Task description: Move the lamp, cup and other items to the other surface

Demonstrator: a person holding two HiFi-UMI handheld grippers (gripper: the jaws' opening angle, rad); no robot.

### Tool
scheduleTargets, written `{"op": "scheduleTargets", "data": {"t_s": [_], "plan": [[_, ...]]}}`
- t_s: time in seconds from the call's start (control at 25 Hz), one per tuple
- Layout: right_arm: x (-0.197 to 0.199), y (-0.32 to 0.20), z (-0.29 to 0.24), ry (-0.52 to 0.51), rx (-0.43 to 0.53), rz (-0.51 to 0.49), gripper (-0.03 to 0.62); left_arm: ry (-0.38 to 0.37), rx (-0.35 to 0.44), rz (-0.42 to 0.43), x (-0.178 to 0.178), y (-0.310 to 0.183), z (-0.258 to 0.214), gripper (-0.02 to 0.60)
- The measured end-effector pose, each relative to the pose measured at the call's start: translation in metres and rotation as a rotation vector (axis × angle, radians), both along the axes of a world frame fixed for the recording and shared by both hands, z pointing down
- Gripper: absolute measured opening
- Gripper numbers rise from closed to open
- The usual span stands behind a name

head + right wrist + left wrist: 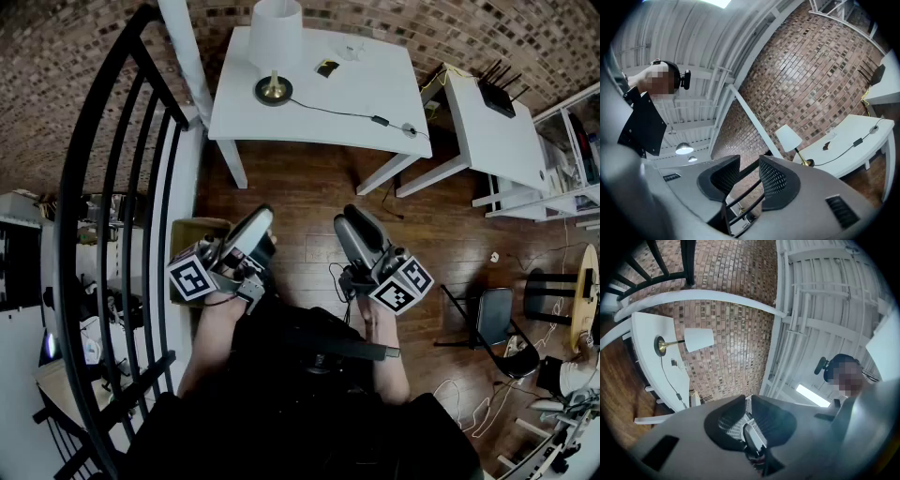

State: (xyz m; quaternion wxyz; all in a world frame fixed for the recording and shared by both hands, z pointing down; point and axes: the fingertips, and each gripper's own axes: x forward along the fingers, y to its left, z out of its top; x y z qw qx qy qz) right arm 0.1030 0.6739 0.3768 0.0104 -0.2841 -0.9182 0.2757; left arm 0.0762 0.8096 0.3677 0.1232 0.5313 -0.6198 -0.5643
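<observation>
A brick wall backs a white table [375, 89] standing on a dark wooden floor, well ahead of both tongs. The left tongs [255, 225] are drawn almost together on nothing. The right tongs [352, 220] stand partly apart, also empty. The lamp [277, 33] stands far out beyond the left tongs, and the cup [352, 49] is nearer the right pair's line. The shade looks light and crushable and the base [273, 90] weighty, so the thin stiff stem is probably the best hold. Its cord [337, 112] will drag. The cup seems clear, slippery and breakable.
</observation>
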Motion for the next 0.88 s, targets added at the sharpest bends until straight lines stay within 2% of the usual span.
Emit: {"op": "scheduleTargets", "data": {"t_s": [0.16,0.4,0.6,0.88], "plan": [[-0.036,0.014,0.014,0.013,0.05,0.012,0.147,0.008,0.004,-0.005,-0.038,0.018,0.012,0.046],[-0.078,0.018,0.025,0.036,0.078,0.018,0.147,0.031,0.004,-0.018,-0.074,0.029,0.022,0.046],[-0.121,0.004,0.039,0.041,0.066,-0.019,0.147,0.035,-0.026,-0.06,-0.105,0.018,0.026,0.046],[-0.206,-0.032,0.038,-0.002,0.045,-0.108,0.147,0.018,-0.066,-0.148,-0.167,-0.019,0.019,0.046]]}}
